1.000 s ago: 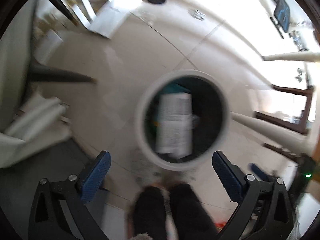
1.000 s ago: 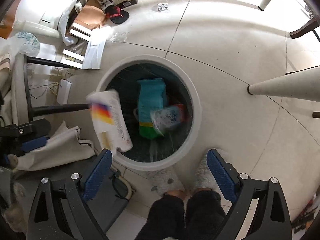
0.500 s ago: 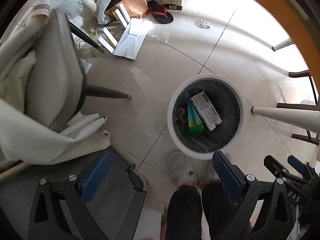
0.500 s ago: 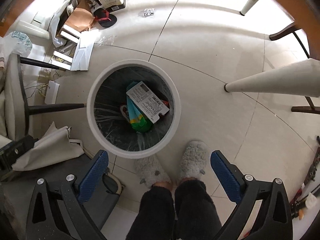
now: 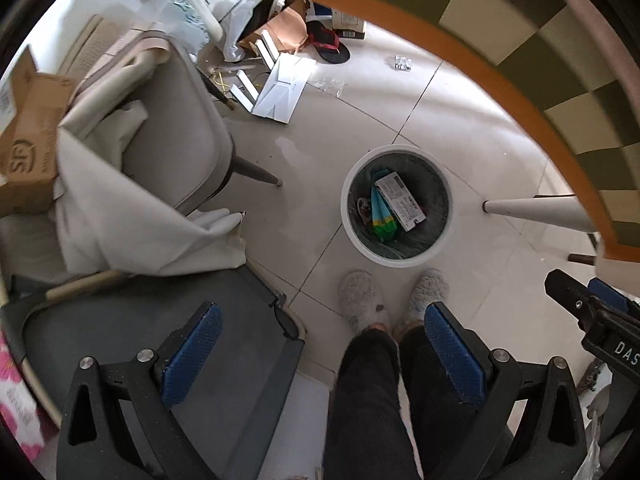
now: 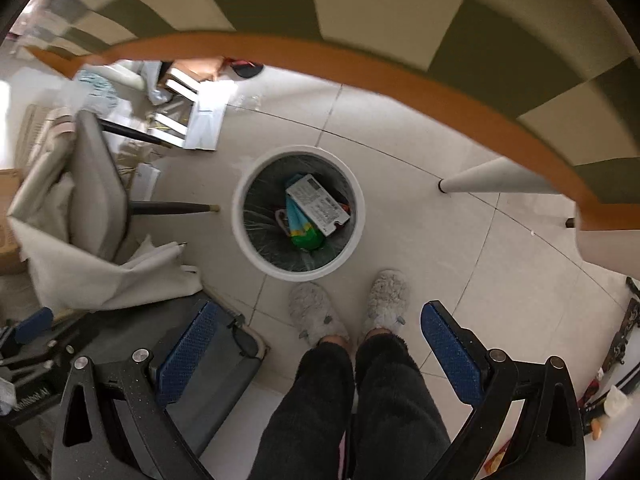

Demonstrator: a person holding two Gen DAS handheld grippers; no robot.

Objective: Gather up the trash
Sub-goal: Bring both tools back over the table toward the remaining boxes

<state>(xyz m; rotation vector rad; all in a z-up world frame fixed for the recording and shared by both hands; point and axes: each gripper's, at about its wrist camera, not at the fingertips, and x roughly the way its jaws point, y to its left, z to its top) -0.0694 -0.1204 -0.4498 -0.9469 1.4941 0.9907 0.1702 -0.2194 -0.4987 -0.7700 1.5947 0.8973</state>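
Pointing: both grippers aim steeply down at the tiled floor (image 5: pixel 460 120) from high above, beside the edge of the checked table (image 6: pixel 360 8).
Left gripper (image 5: pixel 320 354): fingers spread wide, nothing between the blue pads (image 5: pixel 192 356); it hangs over the grey chair seat (image 5: pixel 140 320) and the person's legs.
Right gripper (image 6: pixel 318 352): fingers likewise spread wide and empty, framing the dark trousers (image 6: pixel 360 400) and the two grey slippers (image 6: pixel 316 312).
Trash bin (image 6: pixel 256 248): round, white, lined with a dark bag, standing on the floor just ahead of the slippers, well below both grippers.
Trash in bin: a white printed box (image 6: pixel 320 204) lies tilted on top of a teal and green packet (image 6: pixel 302 228); a smaller wrapper shows at the packet's left edge.
Surroundings: a grey chair draped with pale cloth (image 5: pixel 120 216) stands left of the bin; flattened cardboard (image 5: pixel 284 88) and a sandal (image 5: pixel 330 44) lie farther off on the floor.
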